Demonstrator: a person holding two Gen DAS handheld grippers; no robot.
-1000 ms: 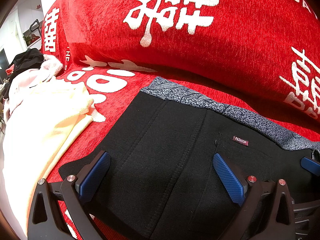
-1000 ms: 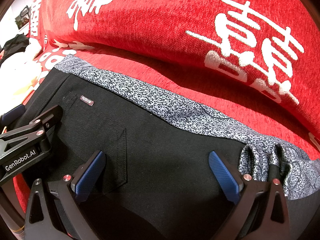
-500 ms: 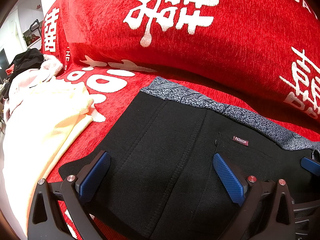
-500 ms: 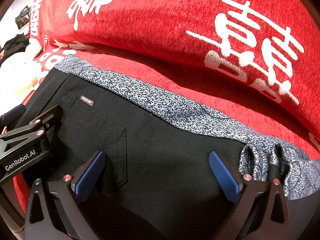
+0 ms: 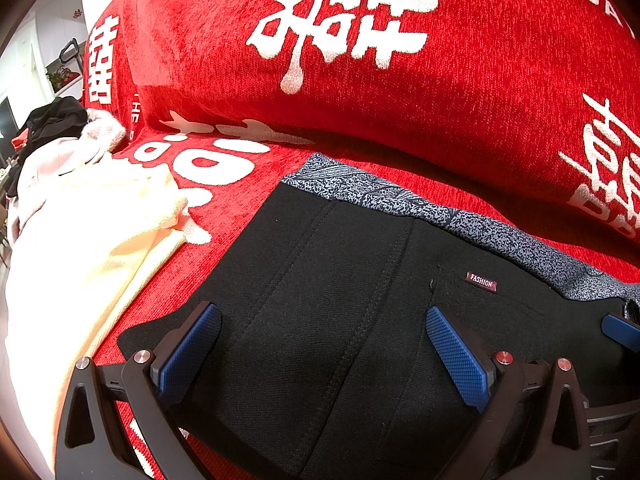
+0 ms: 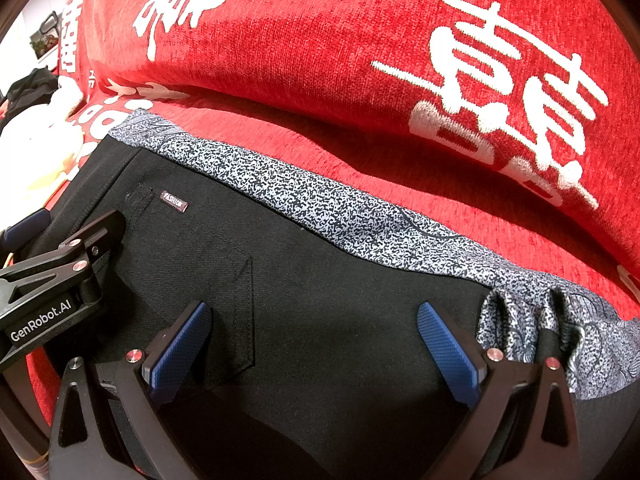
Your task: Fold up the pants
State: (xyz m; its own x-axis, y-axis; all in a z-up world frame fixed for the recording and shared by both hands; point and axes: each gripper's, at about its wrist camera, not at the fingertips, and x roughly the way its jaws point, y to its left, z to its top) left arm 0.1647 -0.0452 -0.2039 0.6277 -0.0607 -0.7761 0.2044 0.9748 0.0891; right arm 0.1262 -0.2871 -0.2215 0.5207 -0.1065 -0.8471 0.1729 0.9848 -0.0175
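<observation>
Both tongs, left tongs (image 5: 322, 350) and right tongs (image 6: 312, 346), spread wide over black pants (image 5: 340, 280) filling the lower frame, gripping nothing.

Far of the black pants (image 5: 340, 320), a narrow strip of red sofa seat (image 6: 360, 168) runs open along the speckled waistband (image 6: 320, 212), then the red back cushion (image 5: 440, 100) rises and blocks any further reach. Left of the pants a bare patch of seat separates them from a cream garment (image 5: 80, 260), with a pink garment (image 5: 52, 160) and a black one (image 5: 52, 118) piled beyond. The left claw (image 6: 60, 272) sits just beside the right claw (image 6: 312, 336), crowding its left side.
</observation>
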